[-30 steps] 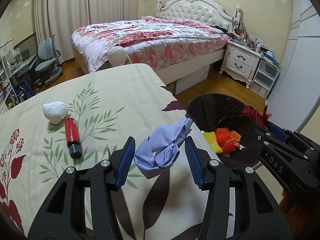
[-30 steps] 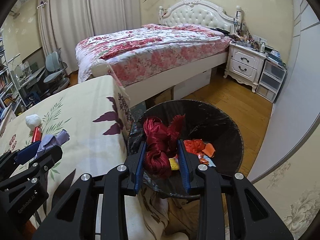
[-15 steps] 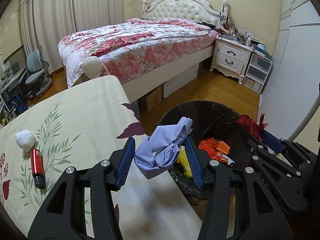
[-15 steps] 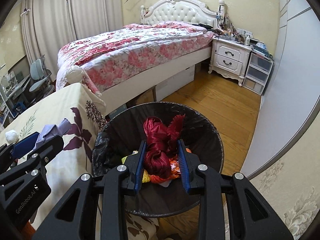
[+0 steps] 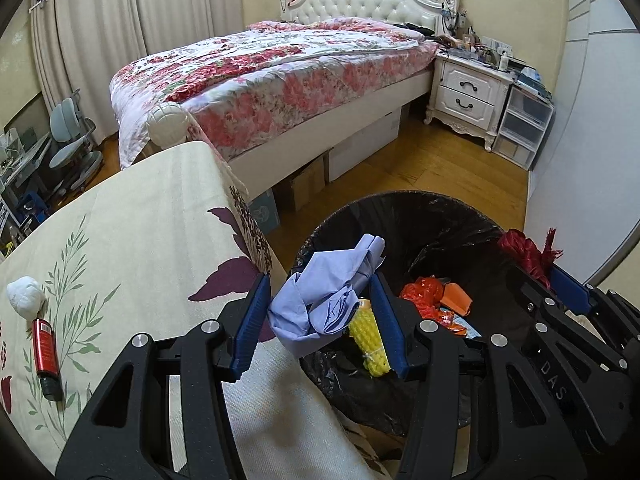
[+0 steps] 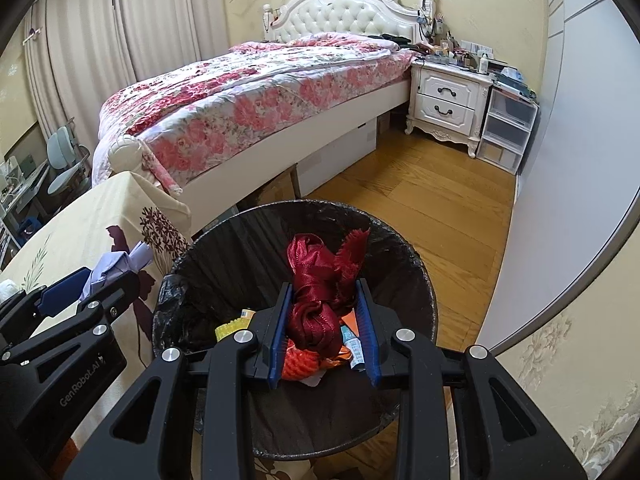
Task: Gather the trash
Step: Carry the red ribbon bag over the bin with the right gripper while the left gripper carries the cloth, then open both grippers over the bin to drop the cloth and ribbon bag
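The left tongs [image 5: 320, 320] are matt black plastic with ribbed blue pads and bright metal screws, closed on a crumpled lilac cloth [image 5: 320, 292], thin and soft. The right tongs [image 6: 324, 328] pinch a glossy, satiny red ribbon [image 6: 320, 284] with frayed ends. The bin [image 6: 416, 264] at lower centre wears a shiny, wrinkled black plastic liner. The worktop [image 5: 140, 220] at left carries matt woven cloth. The floor [image 6: 440, 200] is polished wood.

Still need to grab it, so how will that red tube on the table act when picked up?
The red tube lies on its side on the tablecloth, so a nudge may roll it. It looks small and probably light. Its glossy, round body could slip between claw pads.
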Demonstrator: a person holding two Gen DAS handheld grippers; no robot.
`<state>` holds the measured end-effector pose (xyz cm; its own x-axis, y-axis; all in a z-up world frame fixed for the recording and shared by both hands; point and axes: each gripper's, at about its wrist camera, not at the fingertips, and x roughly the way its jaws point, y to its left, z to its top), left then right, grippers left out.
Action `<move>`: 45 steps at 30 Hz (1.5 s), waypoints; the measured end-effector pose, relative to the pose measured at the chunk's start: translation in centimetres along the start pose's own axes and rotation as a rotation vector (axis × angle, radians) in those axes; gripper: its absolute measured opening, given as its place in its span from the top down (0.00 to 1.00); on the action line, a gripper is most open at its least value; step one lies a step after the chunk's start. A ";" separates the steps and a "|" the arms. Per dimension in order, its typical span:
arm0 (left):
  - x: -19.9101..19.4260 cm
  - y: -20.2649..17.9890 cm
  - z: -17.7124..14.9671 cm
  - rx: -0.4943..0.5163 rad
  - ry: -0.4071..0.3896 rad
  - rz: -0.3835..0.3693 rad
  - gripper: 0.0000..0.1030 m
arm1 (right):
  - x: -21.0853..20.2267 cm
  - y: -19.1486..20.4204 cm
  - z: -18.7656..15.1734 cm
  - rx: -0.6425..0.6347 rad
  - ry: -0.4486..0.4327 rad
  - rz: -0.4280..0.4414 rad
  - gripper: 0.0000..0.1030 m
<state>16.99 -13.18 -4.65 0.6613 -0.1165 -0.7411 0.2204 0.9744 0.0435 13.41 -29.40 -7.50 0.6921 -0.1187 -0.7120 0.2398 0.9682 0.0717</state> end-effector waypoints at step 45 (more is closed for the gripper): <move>-2.3 2.2 0.2 -0.023 -0.056 0.075 0.15 | -1.8 -0.6 0.1 0.005 -0.053 -0.085 0.24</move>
<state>16.07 -10.84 -2.68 0.7142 -0.0529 -0.6979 0.1524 0.9850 0.0813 12.06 -29.82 -6.20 0.7044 -0.2118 -0.6775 0.3021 0.9532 0.0161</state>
